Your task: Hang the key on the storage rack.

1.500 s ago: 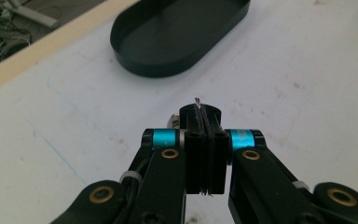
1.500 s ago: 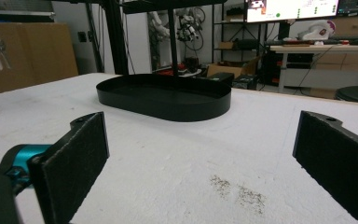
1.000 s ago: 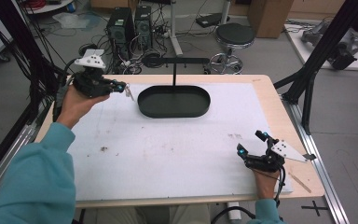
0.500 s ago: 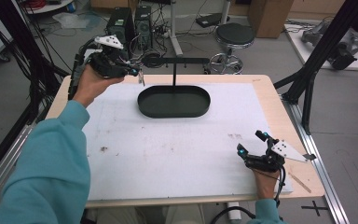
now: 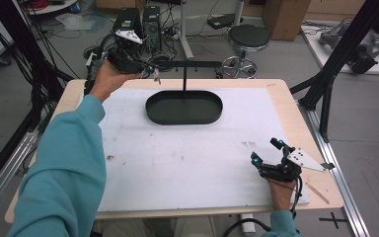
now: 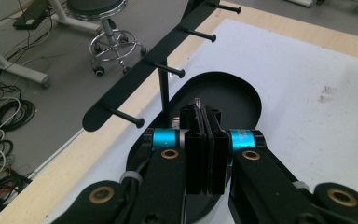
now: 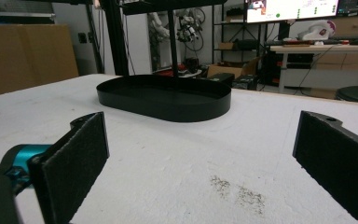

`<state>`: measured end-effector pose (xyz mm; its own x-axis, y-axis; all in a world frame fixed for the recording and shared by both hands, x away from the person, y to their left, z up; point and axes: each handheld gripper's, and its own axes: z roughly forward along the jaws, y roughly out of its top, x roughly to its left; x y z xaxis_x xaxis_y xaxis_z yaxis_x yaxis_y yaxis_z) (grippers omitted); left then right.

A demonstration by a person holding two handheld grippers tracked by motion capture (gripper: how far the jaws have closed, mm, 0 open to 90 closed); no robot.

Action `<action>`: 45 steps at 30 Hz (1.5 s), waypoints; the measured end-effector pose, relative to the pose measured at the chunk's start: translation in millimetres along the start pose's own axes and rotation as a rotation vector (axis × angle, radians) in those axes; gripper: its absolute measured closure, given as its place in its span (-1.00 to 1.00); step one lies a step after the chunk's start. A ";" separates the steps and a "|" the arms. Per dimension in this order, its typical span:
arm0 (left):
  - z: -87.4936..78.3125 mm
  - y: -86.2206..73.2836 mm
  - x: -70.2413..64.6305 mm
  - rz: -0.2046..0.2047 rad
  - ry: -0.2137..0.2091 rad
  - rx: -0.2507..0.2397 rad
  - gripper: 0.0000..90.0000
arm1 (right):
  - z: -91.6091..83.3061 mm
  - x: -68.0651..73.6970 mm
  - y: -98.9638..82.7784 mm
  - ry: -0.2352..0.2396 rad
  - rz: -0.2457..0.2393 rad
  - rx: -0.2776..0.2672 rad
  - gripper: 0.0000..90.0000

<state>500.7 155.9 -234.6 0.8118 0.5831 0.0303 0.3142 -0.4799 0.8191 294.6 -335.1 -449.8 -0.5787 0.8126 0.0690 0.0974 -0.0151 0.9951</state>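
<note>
Earring point(image 5: 156, 75), or something small and silvery like it, is dangling from the tips of the left gripper point(image 5: 150, 70) in the high view, just short of the black rack's point(image 5: 184, 64) crossbar, at the far left of the table point(image 5: 281, 98). The right gripper point(image 5: 265, 154) is resting near the table's front right edge, well apart from the oval tray point(image 5: 184, 106).

Left gripper view: the left gripper's fingers point(image 6: 196, 140) are pressing flat together, a thin sliver of metal point(image 6: 198, 103) peeking out at their tips, with the rack's pegs point(image 6: 126, 117) just beyond and the tray beneath.

Right gripper view: the fingers point(image 7: 77, 154) are standing wide apart, nothing between them, tray point(image 7: 163, 100) straight ahead.
</note>
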 end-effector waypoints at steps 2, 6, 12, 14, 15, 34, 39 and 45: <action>4.6 -1.6 2.3 -0.008 0.004 0.010 0.97 | 0.0 0.6 -0.1 -0.001 0.002 0.003 -0.95; 12.4 -3.6 6.1 -0.023 0.001 0.016 0.97 | -0.1 0.7 -0.1 -0.001 0.003 0.003 -0.95; 23.6 -6.2 9.1 -0.031 0.019 0.032 0.96 | 0.0 0.8 -0.2 -0.002 0.002 0.001 -0.95; 25.4 -7.1 10.7 -0.039 0.022 0.036 0.96 | 0.0 0.8 -0.2 -0.002 0.002 0.001 -0.95; 26.1 -7.6 11.8 -0.036 0.024 0.040 0.96 | 0.0 0.9 -0.2 -0.002 0.002 0.001 -0.94; 39.9 -11.4 15.2 -0.069 0.063 0.060 0.96 | -0.2 0.6 -0.2 0.000 0.003 -0.002 -0.95; 40.7 -12.7 17.3 -0.077 0.070 0.072 0.96 | -0.2 0.6 -0.2 0.000 0.003 -0.002 -0.94; 42.2 -13.6 19.0 -0.081 0.074 0.069 0.96 | -0.1 0.5 -0.2 0.001 0.004 -0.002 -0.94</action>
<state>532.6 145.9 -269.3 0.7446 0.6674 0.0099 0.4124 -0.4717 0.7794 294.2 -334.7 -450.0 -0.5789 0.8121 0.0731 0.0981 -0.0196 0.9950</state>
